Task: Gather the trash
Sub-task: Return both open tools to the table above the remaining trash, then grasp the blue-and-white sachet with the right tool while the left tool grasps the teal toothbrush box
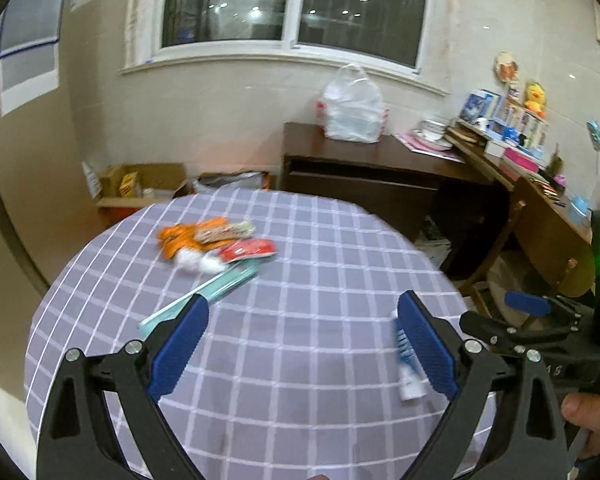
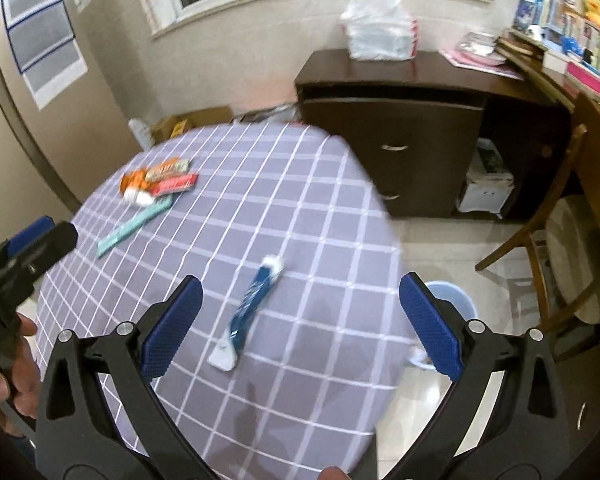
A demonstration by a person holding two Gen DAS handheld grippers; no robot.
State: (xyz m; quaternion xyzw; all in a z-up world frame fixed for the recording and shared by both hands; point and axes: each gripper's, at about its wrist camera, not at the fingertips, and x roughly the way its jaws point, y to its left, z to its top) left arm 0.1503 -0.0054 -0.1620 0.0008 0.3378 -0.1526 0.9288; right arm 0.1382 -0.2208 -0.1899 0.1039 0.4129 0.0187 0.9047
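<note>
Right tool hangs over the near edge of the round bench, jaws spread wide, nothing between them. Just ahead of it, at 12 o'clock, a blue-and-white toothpaste tube lies flat on the checked cloth, cap end pointing away, clear of both fingers. Left tool is released too, jaws wide apart and bare; in its view that same tube sits just beside the right finger at 4 o'clock, partly hidden by it. A hand grips the left tool's handle at 8 o'clock in the right view.

Further out, toward 11 o'clock, a teal toothbrush pack lies slantwise on the bench. Beyond it, touching its far end, a heap of wrappers: orange, red, and white wads. On the floor at 3 o'clock, past the bench edge, a blue bin. Far back, a dark cabinet carries a white plastic bag.
</note>
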